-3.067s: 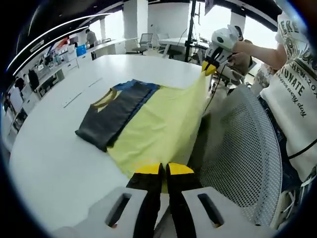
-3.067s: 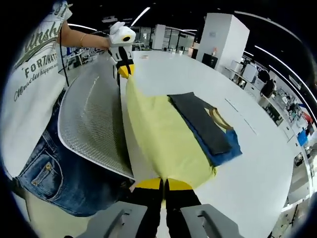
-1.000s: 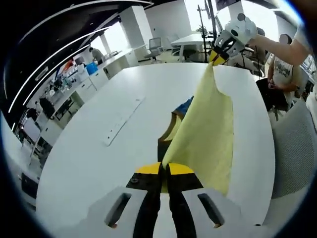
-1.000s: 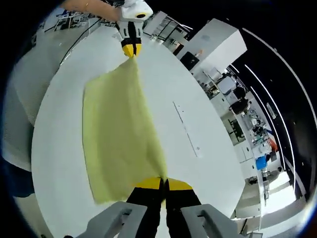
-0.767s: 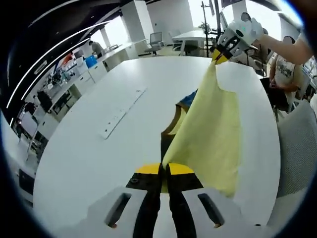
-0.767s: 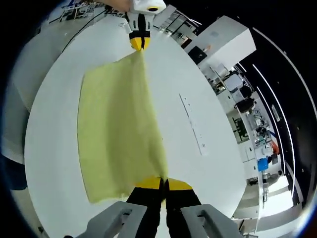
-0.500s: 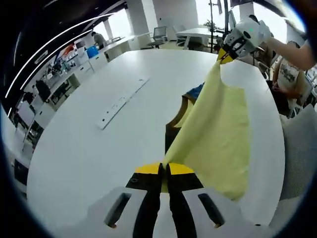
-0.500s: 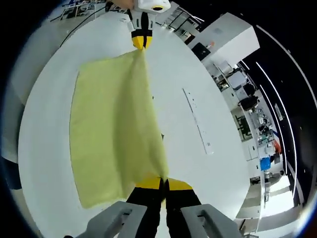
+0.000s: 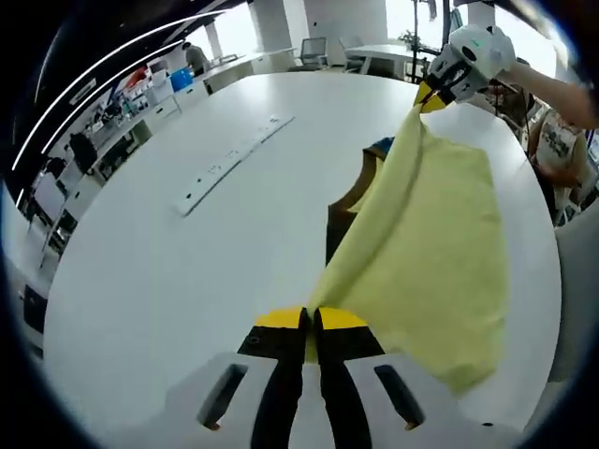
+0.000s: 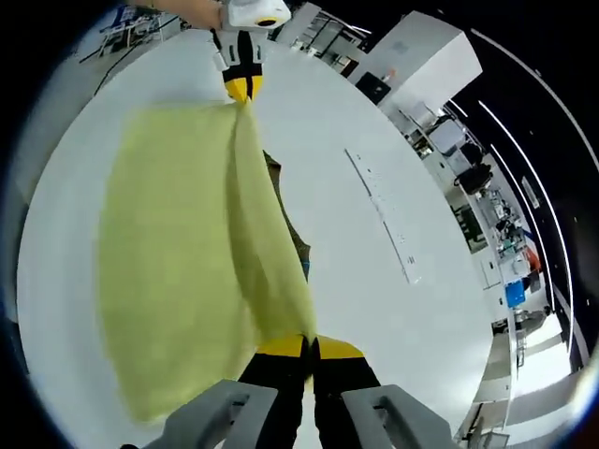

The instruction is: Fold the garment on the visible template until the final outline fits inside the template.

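The left gripper (image 9: 311,323) has its fingers clamped on one corner of the pale yellow fabric sheet (image 9: 430,243), and the right gripper (image 10: 310,348) pinches the other corner of the same edge. The sheet hangs stretched between them above the round white surface (image 9: 178,271), probably so it can be swung over as one fold. Beneath it a dark, blue-edged folded part of the garment (image 9: 348,210) lies on the surface.
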`<state>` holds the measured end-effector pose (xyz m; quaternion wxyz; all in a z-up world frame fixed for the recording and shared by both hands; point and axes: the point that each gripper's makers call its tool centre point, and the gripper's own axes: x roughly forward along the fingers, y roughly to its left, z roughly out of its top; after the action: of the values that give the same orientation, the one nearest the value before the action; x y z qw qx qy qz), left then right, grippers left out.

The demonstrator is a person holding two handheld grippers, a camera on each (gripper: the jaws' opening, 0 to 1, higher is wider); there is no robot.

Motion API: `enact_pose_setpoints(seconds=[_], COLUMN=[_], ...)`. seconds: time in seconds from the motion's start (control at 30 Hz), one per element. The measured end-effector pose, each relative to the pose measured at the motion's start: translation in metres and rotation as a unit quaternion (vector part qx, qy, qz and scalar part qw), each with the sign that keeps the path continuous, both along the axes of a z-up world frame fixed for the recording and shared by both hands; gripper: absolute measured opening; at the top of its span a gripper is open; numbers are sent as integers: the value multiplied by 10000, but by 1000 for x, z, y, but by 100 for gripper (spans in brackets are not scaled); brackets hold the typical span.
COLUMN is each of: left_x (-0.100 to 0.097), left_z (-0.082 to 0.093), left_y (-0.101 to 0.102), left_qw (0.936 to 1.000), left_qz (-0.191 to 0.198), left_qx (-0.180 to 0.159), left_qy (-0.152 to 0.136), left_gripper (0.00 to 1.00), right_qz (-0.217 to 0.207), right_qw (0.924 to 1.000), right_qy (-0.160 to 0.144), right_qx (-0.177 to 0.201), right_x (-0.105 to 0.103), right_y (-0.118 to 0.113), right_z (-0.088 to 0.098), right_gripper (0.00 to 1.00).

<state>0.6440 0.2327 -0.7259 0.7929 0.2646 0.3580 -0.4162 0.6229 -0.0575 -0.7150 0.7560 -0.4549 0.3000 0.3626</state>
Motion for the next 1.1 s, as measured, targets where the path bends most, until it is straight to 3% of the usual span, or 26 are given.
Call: enact_pose_setpoints(seconds=[0.23, 0.33, 0.43, 0.63, 0.93, 1.1], left_x=[5, 5, 3, 7, -3, -10], left_z=[-14, -18, -25, -28, -19, -13], left_y=[2, 3, 5, 6, 10, 16], left_qw=[10000, 9997, 9997, 9996, 9996, 9995], left_qz=[7, 196, 64, 226, -47, -161], left_qx=[82, 1, 224, 132, 259, 234], left_qy=[33, 160, 118, 116, -40, -152], left_gripper=[2, 2, 2, 2, 9, 9], right_qz=[-65, -35, -8, -3, -225, -331], right_qw=[9998, 9996, 9995, 9991, 9952, 9942], right_qy=[161, 265, 297, 413, 605, 651], right_qx=[76, 60, 55, 75, 734, 787], right_x=[7, 7, 7, 7, 3, 0], right_y=[-3, -3, -3, -3, -2, -11], right_z=[-15, -22, -25, -34, -24, -24], right_gripper=[0, 0, 0, 0, 2, 10])
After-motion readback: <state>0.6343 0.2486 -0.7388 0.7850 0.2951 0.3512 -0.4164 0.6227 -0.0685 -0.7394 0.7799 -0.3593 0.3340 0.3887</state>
